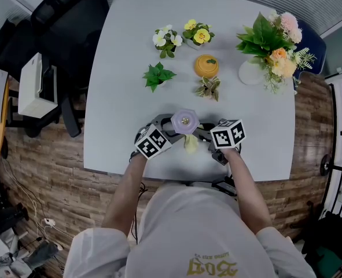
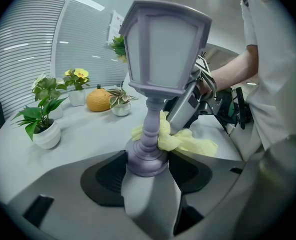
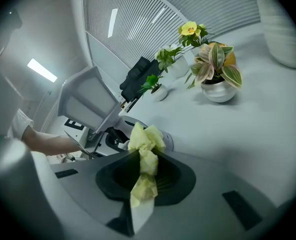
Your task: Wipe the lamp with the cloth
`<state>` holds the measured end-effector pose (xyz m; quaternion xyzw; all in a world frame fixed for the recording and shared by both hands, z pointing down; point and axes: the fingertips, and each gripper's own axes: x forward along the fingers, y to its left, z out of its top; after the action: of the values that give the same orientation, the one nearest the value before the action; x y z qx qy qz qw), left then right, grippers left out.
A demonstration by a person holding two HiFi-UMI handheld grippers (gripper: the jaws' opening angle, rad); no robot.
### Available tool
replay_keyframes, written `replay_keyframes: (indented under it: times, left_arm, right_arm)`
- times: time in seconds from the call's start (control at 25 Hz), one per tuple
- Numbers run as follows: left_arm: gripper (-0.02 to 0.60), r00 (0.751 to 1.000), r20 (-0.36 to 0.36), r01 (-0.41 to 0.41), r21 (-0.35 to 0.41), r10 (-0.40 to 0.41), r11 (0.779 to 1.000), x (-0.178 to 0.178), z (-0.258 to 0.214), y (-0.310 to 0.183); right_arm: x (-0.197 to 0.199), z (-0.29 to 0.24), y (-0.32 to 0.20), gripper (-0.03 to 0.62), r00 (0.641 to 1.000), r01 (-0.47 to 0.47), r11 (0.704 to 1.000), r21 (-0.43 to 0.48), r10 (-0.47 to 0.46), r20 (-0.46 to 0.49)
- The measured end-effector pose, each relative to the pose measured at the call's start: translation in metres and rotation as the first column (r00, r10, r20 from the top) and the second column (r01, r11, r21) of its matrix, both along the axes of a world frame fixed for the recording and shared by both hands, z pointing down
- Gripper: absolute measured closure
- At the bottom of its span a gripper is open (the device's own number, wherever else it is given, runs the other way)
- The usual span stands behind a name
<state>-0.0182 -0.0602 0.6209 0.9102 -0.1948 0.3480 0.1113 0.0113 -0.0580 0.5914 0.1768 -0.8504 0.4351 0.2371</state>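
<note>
- Left tool (image 2: 146,170): jaws closed on the round foot of the lamp (image 2: 160,49). You hold the lamp upright; from the head view you look down on its top.
- Right tool (image 3: 141,181): jaws pinched narrow on the cloth (image 3: 143,146), which is yellow and bunched, with a wad sticking out past the tips.
- Contact: in the left gripper view the cloth presses against the low part of the lamp's stem, on your right side of it, and trails down onto the desk (image 1: 118,126).
- The right tool's grey finger lies slantwise against the stem and covers part of it in that view.
- Position: the lamp sits between your two tools, near the desk's front edge and just ahead of your body.
- Whether the lamp's foot touches the desk cannot be told.
- Beyond the lamp, nearest first: a striped-leaf plant (image 1: 209,88) in a small pot, then an orange pumpkin (image 1: 206,65) just behind it.
- To the left of those stands a green plant (image 1: 157,75); further back are a white-flower pot (image 1: 166,39) and a yellow-flower pot (image 1: 198,33).
- All of these stand well apart from the lamp.
- A bouquet (image 1: 273,45) in a white vase stands at the desk's far right.
- A black chair (image 1: 66,28) stands off the desk's left edge.
</note>
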Motion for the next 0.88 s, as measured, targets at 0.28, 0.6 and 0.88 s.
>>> replay_keyframes:
  times: [0.28, 0.6, 0.88]
  left_arm:
    - [0.314, 1.000, 0.002, 0.000, -0.004, 0.000, 1.000, 0.000, -0.001, 0.001]
    - [0.314, 1.000, 0.001, 0.000, -0.005, 0.000, 1.000, 0.000, -0.001, 0.000]
    - [0.314, 1.000, -0.002, -0.004, -0.001, 0.004, 1.000, 0.000, -0.002, 0.000]
  right_arm:
    - [0.006, -0.001, -0.009, 0.531, 0.997, -0.078, 0.997, 0.009, 0.078, -0.013]
    - [0.004, -0.004, -0.025, 0.533, 0.997, -0.076, 0.997, 0.023, 0.077, -0.025]
    - [0.000, -0.002, -0.030, 0.533, 0.998, -0.055, 0.998, 0.009, 0.055, -0.021]
